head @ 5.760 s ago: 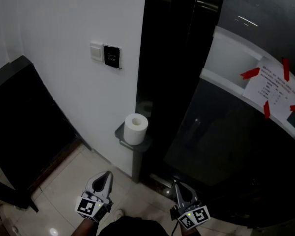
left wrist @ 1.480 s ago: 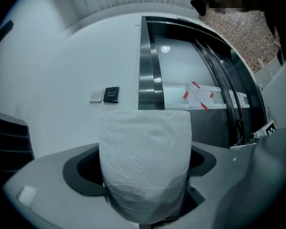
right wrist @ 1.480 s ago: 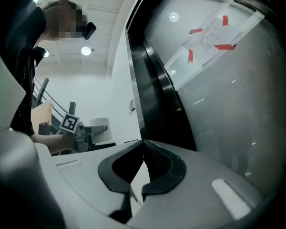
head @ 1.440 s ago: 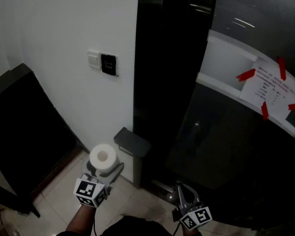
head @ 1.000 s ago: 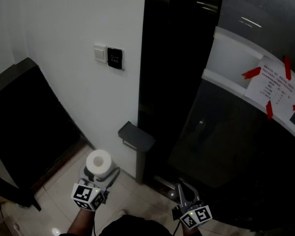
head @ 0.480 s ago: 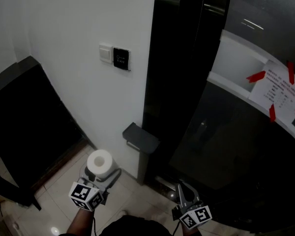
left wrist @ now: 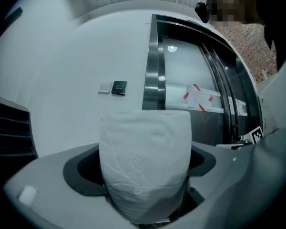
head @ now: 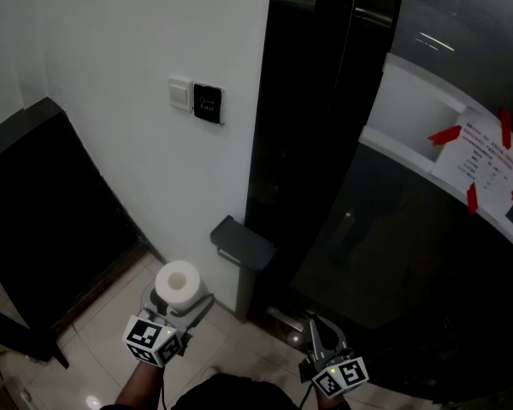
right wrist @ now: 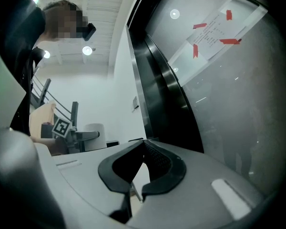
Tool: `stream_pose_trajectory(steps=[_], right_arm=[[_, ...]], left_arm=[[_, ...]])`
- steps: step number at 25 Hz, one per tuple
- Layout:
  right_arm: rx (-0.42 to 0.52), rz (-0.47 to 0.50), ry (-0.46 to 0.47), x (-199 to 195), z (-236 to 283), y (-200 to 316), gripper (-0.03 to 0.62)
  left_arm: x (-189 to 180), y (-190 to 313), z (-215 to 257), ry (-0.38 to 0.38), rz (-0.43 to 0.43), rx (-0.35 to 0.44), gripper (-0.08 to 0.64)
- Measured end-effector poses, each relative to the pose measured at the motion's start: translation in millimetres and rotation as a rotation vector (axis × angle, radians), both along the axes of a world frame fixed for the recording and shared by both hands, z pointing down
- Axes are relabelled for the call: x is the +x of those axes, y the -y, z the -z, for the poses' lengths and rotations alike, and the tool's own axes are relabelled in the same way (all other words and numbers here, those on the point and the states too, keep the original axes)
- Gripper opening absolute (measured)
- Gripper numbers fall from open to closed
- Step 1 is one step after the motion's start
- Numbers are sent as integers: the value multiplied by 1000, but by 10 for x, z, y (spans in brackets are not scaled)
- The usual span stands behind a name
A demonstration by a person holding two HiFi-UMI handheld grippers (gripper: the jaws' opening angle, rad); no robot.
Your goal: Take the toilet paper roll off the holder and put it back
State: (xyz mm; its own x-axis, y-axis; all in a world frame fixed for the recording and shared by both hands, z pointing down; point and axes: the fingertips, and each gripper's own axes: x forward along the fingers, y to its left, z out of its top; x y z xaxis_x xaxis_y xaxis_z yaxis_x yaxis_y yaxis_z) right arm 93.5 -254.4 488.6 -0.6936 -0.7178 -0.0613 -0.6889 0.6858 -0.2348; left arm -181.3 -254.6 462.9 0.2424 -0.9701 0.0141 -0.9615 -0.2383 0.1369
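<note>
One roll [left wrist: 145, 166] in left claw [head: 182, 294] (embossing seen only close-up).

white roll [head: 179, 283], grey holder [head: 242, 241], red tape [head: 445, 133]

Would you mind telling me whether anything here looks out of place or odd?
Only the toilet paper roll: it stands upright in the left tool, apart from its empty holder beside the wall. The right tool is shut and holds nothing.

toilet paper roll [head: 179, 282] now off the holder [head: 242, 243], in left hand-held gripper [head: 181, 301]
</note>
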Motion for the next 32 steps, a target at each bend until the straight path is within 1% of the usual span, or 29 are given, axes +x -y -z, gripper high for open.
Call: stream_pose_trajectory(steps=[2, 3, 8, 12, 14, 17, 19, 21, 24, 27, 29, 30, 32], right_arm=[[-3, -13, 2, 21, -9, 1, 14], [-4, -18, 4, 30, -14, -1, 14], [-3, -36, 4, 72, -12, -6, 14], [-1, -65, 3, 170, 8, -27, 14], [-3, -88, 1, 246, 10, -51, 14], [-6, -133, -2, 398, 9, -93, 14], [-7, -163, -4, 494, 8, -122, 14], [-9, -193, -6, 591, 10, -154, 14], [-8, -232, -7, 725, 17, -189, 14], [2, -260, -11, 800, 55, -207, 14], [12, -273, -14, 826, 93, -223, 14], [16, -280, -15, 842, 107, -234, 14], [19, -295, -15, 881, 122, -253, 14]], left_arm=[[14, 32, -8, -29, -16, -3, 476], [27, 44, -11, -64, -27, -5, 477], [262, 125, 83, -306, -134, -3, 476], [526, 241, 162, -460, -215, 1, 476], [688, 301, 177, -504, -260, -2, 477], [960, 383, 140, -515, -323, -23, 477], [1129, 427, 71, -518, -357, -46, 477], [1289, 455, -15, -536, -390, -71, 477], [1506, 470, -158, -597, -437, -101, 477], [1676, 485, -308, -694, -471, -149, 477], [1757, 515, -442, -783, -493, -188, 477], [1792, 534, -532, -832, -502, -214, 477], [1852, 568, -730, -931, -500, -293, 477]])
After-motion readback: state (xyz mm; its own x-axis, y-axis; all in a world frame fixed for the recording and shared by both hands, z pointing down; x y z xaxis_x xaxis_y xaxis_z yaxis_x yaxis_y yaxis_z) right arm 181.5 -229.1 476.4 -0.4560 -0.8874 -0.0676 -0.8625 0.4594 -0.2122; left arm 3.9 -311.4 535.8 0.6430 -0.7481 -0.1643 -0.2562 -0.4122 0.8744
